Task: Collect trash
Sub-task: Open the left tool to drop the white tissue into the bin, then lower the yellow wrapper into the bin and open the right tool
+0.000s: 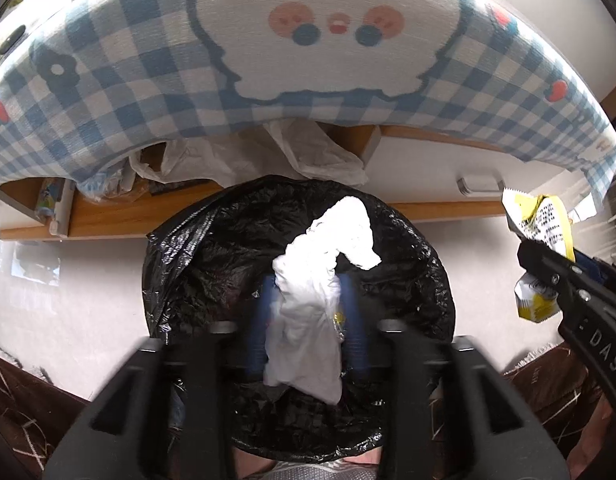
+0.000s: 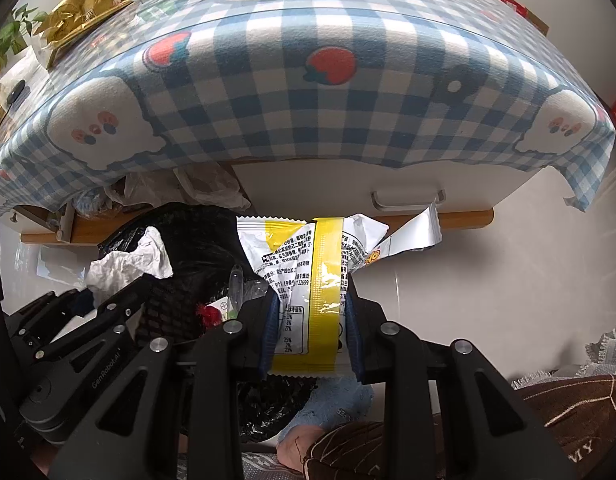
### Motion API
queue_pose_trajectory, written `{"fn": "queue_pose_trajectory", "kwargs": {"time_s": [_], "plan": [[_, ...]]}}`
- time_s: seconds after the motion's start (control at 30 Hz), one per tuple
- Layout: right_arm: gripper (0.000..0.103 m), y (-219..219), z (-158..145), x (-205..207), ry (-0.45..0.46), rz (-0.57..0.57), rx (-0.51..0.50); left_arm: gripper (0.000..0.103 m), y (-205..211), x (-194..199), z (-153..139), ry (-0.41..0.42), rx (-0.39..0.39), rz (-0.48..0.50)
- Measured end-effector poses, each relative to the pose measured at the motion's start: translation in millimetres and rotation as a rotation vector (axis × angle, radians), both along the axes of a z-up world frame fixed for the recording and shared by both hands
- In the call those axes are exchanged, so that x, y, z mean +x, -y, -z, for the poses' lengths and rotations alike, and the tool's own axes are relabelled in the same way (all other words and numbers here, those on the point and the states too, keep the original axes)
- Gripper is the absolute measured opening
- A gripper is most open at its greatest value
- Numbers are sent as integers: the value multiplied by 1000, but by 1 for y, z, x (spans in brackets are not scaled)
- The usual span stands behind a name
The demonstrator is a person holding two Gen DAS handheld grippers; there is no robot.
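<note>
The left gripper (image 1: pixel 308 320) stands half open over the bin (image 1: pixel 212 240), its blue pads (image 1: pixel 353 320) blurred and apart from the tissue (image 1: pixel 311 300) that hangs between them. The tissue looks loose, not pinched, in the centre of the left wrist view, with the black liner behind it on all sides. The right gripper (image 2: pixel 311 332) is closed on the wrapper (image 2: pixel 308 280), a white and yellow snack packet clamped across its middle, with its torn silver end sticking out to the right.

In the right wrist view the wrapper sits at centre frame, while the bin's liner (image 2: pixel 196 248) lies to the left of it and bare floor (image 2: pixel 487 280) is below and to the right. At the far right of the left wrist view, the wrapper (image 1: pixel 543 224) is again outside the liner's rim.

Further out, the checked cloth (image 1: pixel 148 80) of a table fills the top of both frames, with a drawer handle (image 2: pixel 407 200) beneath it.

Risks, as I judge them: the tissue may catch on a pad or drape over the rim instead of dropping in. The wrapper, if let go where it is, would likely land on the floor beside the bin, so it needs carrying left first. The two grippers are close and could knock together over the opening.
</note>
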State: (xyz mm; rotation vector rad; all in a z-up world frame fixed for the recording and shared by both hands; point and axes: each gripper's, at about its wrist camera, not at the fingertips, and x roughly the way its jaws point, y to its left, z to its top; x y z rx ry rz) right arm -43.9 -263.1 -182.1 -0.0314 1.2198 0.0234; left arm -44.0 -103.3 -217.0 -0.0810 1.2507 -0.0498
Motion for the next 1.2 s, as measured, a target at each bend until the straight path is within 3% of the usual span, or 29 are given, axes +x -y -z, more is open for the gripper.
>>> {"fn": "queue_pose_trajectory", "kwargs": {"time_s": [0.07, 0.27, 0.47, 0.93, 1.2], "plan": [[27, -2, 1, 0, -4, -4, -4, 58, -4, 0, -1, 5, -4, -9], [28, -9, 5, -1, -13, -25, -10, 85, -24, -2, -3, 18, 14, -41], [28, -24, 11, -3, -20, -57, -8, 96, -51, -6, -13, 43, 14, -83], [28, -69, 20, -5, -26, -115, 13, 97, -107, -4, -41, 71, 32, -141], [29, -97, 16, -3, -8, -165, 16, 97, -117, -4, -45, 70, 49, -154]]}}
